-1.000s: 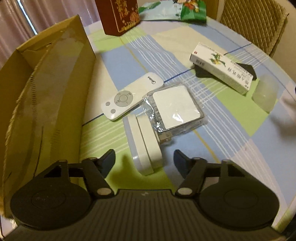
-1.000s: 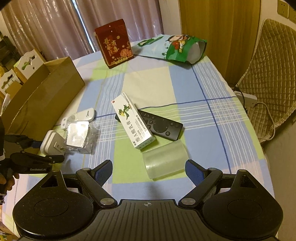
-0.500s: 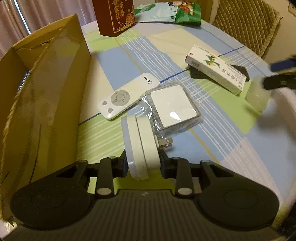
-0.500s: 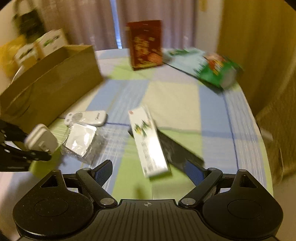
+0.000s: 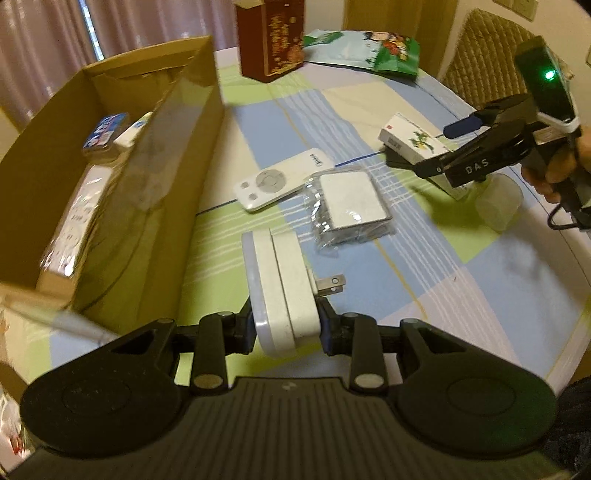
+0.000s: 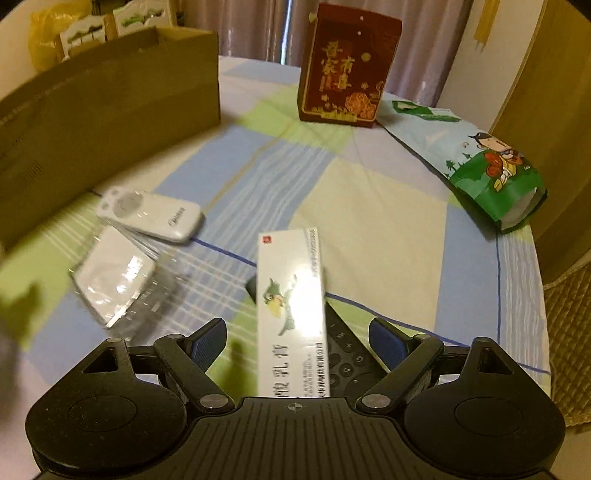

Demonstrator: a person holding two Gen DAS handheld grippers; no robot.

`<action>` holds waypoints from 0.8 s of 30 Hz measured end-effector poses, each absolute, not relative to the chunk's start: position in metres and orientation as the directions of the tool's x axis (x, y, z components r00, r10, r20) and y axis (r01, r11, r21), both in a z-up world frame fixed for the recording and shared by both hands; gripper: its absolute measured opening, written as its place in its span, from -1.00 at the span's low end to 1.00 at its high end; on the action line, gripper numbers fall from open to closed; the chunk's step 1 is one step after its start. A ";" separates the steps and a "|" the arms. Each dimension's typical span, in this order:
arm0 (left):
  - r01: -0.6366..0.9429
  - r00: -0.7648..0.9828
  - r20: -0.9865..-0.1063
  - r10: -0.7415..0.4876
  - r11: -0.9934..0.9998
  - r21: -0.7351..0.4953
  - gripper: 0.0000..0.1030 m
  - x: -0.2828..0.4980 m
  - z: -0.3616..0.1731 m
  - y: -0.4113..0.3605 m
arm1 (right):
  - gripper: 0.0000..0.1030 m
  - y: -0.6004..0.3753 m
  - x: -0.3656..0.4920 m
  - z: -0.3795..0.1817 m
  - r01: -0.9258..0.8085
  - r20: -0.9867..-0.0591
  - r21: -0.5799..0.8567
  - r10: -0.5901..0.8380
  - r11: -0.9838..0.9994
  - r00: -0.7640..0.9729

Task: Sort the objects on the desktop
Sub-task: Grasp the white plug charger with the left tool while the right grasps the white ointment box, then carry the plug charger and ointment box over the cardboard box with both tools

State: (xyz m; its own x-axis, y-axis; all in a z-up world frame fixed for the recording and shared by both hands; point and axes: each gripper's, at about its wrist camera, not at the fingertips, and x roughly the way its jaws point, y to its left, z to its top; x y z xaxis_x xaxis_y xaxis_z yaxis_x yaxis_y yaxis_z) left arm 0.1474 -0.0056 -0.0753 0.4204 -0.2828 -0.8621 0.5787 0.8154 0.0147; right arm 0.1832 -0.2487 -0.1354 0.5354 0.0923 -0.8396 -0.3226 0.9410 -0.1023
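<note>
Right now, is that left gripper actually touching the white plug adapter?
Touching. The left wrist view shows the left gripper shut on the white plug adapter, one pad pressed against each side, no gap visible.

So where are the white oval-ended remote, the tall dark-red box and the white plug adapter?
White oval-ended remote point(image 5: 282, 180): left wrist view, button pad.
Tall dark-red box point(image 6: 345, 70): right wrist view, front face.
White plug adapter point(image 5: 282, 284): left wrist view, upper side.

A home: curtains point(image 6: 258, 29), padded chair point(image 5: 484, 55), checked tablecloth point(image 6: 369, 206) on the table.
</note>
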 end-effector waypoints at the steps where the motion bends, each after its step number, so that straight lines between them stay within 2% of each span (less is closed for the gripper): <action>1: 0.571 0.423 -0.862 -0.279 0.821 0.014 -0.47 0.146 -0.075 -0.002 | 0.08 -0.249 0.183 -0.137 -0.328 -0.845 -0.110 0.085 0.938 0.527; 2: 0.563 0.424 -0.862 -0.277 0.826 0.012 -0.47 0.145 -0.075 0.001 | 0.07 -0.249 0.182 -0.138 -0.329 -0.845 -0.129 0.070 0.935 0.531; 4: 0.549 0.425 -0.863 -0.272 0.836 0.007 -0.47 0.142 -0.075 0.007 | -0.27 -0.247 0.178 -0.137 -0.334 -0.842 -0.155 0.052 0.930 0.537; 7: 0.538 0.429 -0.863 -0.266 0.843 0.007 -0.47 0.140 -0.074 0.014 | -0.28 -0.250 0.170 -0.123 -0.289 -0.835 -0.108 0.071 0.951 0.545; 11: 0.540 0.432 -0.856 -0.284 0.842 -0.007 -0.47 0.136 -0.068 0.021 | -0.28 -0.265 0.152 -0.095 -0.177 -0.808 0.165 0.236 0.970 0.541; 16: 0.545 0.435 -0.844 -0.313 0.838 -0.030 -0.47 0.127 -0.055 0.030 | -0.28 -0.274 0.123 -0.079 -0.059 -0.750 0.450 0.413 0.891 0.516; 24: 0.537 0.457 -0.826 -0.329 0.843 -0.039 -0.47 0.120 -0.034 0.056 | -0.28 -0.267 0.113 -0.061 -0.006 -0.647 0.655 0.565 0.755 0.512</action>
State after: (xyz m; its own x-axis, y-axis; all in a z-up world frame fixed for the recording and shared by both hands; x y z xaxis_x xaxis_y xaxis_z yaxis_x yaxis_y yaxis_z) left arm 0.1195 0.0563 -0.0343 0.4574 -0.3294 -0.8260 0.5370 0.8427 -0.0387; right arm 0.1127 -0.2670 -0.0612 0.5117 0.5655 -0.6468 -0.0061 0.7552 0.6554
